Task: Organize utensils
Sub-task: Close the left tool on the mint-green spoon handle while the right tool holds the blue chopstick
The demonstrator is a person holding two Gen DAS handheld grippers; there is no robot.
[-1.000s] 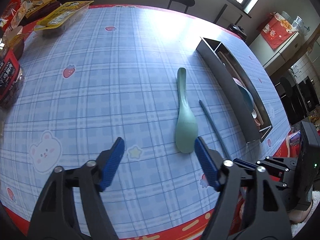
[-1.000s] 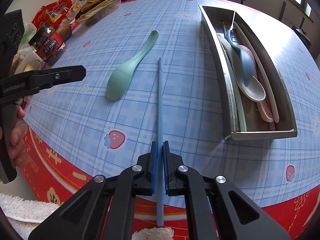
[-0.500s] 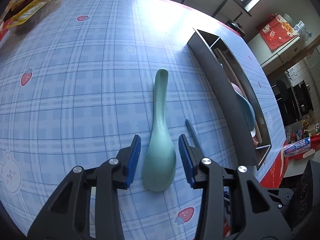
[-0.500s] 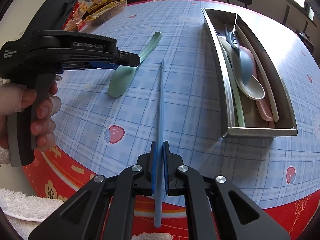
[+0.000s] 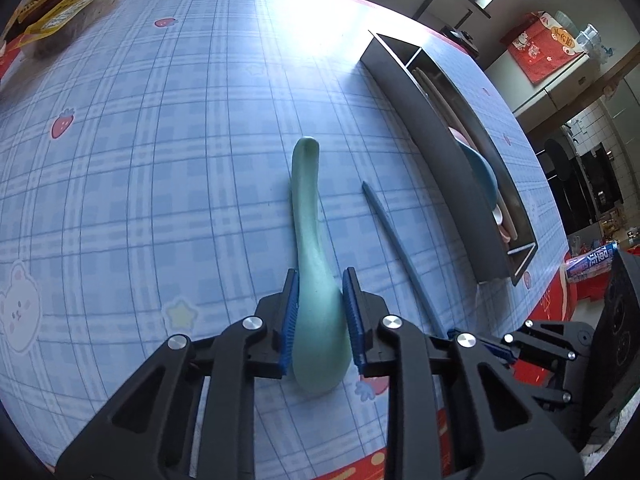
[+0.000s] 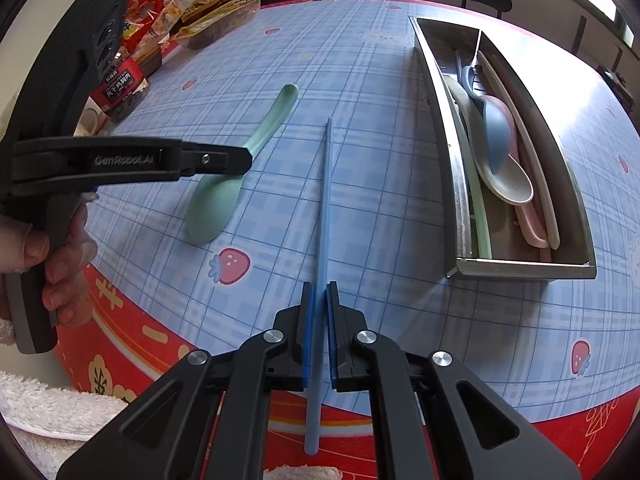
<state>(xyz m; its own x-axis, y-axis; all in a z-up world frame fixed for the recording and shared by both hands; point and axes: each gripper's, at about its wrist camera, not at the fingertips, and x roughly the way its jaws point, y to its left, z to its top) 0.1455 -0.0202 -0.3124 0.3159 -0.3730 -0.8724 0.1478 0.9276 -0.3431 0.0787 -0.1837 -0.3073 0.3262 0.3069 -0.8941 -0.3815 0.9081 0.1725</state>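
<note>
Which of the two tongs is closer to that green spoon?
Left. The left tongs sit around the green spoon, pads against its bowl. The right tongs stay beside it, clamped on the blue chopstick.

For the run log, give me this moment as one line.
left tongs: just closing on green spoon | right tongs: shut on blue chopstick | tray: partly filled

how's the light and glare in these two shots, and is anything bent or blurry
Left wrist view: strong window glare whitens the tablecloth at the far edge; fisheye bends the metal tray. Right wrist view: evenly lit and sharp, though the grid lines curve and the corners vignette dark.
</note>
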